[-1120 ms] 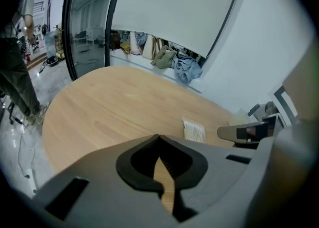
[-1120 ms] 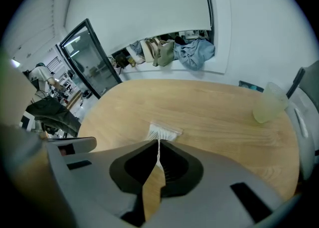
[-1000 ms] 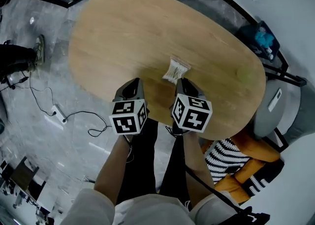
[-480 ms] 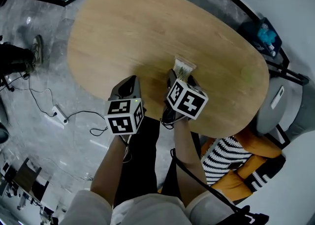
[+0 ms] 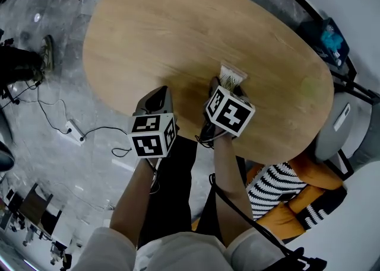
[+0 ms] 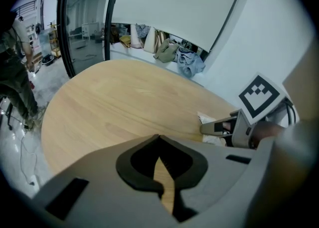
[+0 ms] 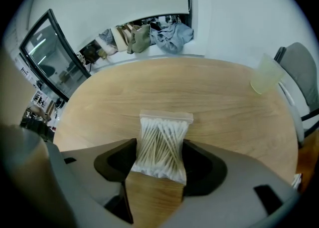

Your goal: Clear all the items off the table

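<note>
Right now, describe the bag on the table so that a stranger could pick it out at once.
Find the oval wooden table, then its edge nearest the person, where the right gripper, jaws just opened, straddles it. It is a flat, clear zip bag of cotton swabs, unlike the only other thing I see there, a pale translucent cup near the table's right end.

We see a clear zip bag (image 7: 162,147) packed with cotton swabs, lying flat on the table (image 7: 224,107) at the lower middle of the right gripper view, its sealed strip toward the top of the frame. A pale translucent cup (image 7: 266,74) stands upright at the right, near the table's edge, well apart from the bag.
</note>
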